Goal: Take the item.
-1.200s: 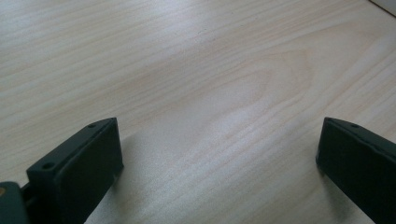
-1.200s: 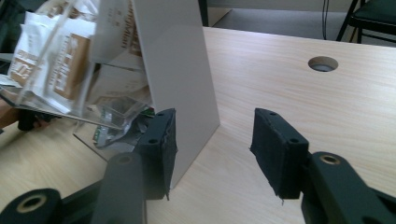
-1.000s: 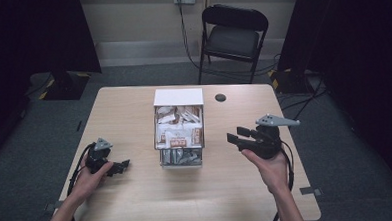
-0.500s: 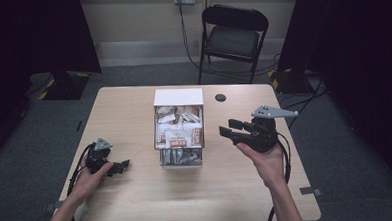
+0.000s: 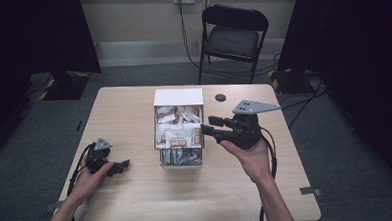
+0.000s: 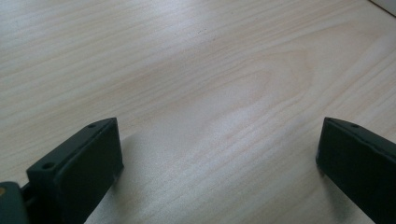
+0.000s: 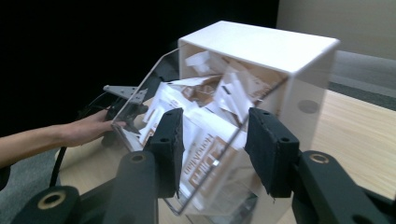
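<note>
High view, read left to right. Left gripper [image 5: 122, 167]: lay low on the table [image 5: 138, 203] near its left edge, well apart from the box, held in the left hand [image 5: 89, 177]. Jaws spread wide over bare wood in the left gripper view, nothing between them. Judged idle; best kept parked there, out of the reach path.

Centre: white box [image 5: 178, 97] stood mid-table, with a clear panel [image 5: 181, 160] over its near side and paper packets [image 5: 177, 136] stacked behind it.

Right gripper [image 5: 208, 126]: hovered just beside the box's right flank, raised off the table, jaws apart and empty. Seen in the right gripper view lined up on the panel's edge, one jaw to each side; contact could not be told.

Step judged: approach for a grip on the panel edge. Called for:
- pads squared to the thin sheet before closing;
- slow closure, centred on the edge, to avoid skidding off;
- light force only, as the light box could slide or tip;
- no snagging of packets behind the panel.
</note>
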`<state>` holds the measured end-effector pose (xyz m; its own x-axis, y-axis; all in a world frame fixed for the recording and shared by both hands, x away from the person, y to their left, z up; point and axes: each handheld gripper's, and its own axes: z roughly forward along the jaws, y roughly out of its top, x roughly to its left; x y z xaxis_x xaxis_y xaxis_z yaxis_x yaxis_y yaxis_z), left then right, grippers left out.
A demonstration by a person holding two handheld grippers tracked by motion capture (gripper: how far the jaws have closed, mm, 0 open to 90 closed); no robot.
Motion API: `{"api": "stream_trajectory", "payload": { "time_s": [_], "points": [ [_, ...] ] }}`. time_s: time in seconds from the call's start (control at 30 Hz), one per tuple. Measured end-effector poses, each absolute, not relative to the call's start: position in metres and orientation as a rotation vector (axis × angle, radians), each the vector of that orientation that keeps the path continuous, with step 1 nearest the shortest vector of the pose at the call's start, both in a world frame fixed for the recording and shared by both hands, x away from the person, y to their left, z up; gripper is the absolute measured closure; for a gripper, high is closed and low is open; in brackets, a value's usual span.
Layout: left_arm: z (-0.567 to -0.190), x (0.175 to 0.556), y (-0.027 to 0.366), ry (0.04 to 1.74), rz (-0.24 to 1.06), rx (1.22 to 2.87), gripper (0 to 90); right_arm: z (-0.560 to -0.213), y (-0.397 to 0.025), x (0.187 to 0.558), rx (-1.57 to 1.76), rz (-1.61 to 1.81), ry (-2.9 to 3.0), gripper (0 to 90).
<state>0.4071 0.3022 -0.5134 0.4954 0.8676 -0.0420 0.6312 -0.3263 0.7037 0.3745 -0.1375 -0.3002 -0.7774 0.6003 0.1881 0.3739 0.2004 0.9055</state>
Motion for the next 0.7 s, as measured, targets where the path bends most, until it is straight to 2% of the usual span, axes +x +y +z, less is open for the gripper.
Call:
{"api": "stream_trajectory", "payload": {
  "time_s": [0.7],
  "points": [
    [-0.513,0.407,0.302,1.226,0.454,2.072,0.0,-0.311,-0.094,0.397,0.832,1.595,2.402,63.0]
  ]
}}
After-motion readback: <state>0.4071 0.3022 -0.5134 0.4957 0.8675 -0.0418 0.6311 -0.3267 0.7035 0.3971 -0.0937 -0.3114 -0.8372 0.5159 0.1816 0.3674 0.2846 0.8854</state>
